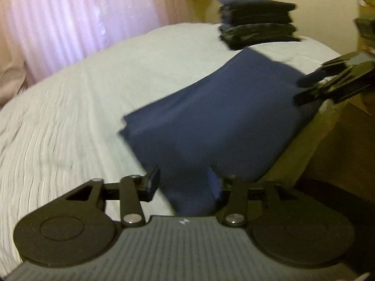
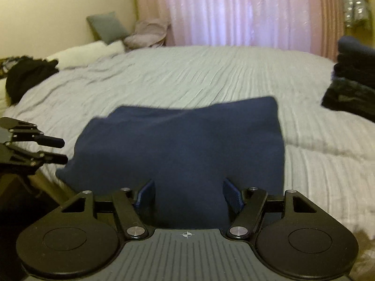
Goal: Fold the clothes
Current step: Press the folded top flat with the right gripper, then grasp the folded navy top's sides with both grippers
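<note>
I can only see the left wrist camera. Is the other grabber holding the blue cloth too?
Observer: Yes. In the right wrist view the navy cloth bunches up between the fingers of the right gripper.
Operator: Is there more stuff I can't see?
Observer: A heap of black clothes lies at the far left of the bed.
Operator: Any pillows?
Observer: White pillows lie right beside that heap.
</note>
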{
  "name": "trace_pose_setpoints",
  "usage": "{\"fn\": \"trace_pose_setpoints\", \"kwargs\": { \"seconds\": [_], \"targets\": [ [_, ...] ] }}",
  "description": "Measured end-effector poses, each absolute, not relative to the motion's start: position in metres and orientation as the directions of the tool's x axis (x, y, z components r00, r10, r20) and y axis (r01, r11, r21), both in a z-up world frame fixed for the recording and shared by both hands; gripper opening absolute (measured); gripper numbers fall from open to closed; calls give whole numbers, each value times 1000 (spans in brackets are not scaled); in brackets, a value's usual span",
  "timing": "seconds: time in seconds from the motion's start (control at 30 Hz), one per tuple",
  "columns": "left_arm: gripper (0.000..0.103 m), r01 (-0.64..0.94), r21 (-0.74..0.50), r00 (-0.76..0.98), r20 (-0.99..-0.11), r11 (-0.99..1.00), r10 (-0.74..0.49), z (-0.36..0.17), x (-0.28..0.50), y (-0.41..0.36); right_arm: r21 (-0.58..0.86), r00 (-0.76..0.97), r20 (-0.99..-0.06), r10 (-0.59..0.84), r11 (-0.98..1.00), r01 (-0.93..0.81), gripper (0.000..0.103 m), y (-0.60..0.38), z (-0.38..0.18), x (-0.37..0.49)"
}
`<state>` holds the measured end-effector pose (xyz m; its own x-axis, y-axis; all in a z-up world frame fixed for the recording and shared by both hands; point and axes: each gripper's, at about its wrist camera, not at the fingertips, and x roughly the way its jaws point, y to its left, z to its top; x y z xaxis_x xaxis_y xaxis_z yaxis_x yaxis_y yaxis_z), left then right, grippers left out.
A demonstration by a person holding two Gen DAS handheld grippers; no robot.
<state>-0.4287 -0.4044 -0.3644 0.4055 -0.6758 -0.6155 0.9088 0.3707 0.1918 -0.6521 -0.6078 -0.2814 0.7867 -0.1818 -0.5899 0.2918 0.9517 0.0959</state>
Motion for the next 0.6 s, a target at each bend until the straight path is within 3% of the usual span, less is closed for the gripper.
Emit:
{"fn": "trace_pose_setpoints", "kwargs": {
  "seconds": [0.27,0.6],
  "targets": [
    [40,916,253,397,-673,311,-623,-385,-436,-454,86,782,-597,-182,954,288,68,-610,-292,-652],
    [40,912,250,404,-677,325,-615,-393,-439,-455,50,767,-619,-171,966,256,68,-609,-294,-648]
  ]
}}
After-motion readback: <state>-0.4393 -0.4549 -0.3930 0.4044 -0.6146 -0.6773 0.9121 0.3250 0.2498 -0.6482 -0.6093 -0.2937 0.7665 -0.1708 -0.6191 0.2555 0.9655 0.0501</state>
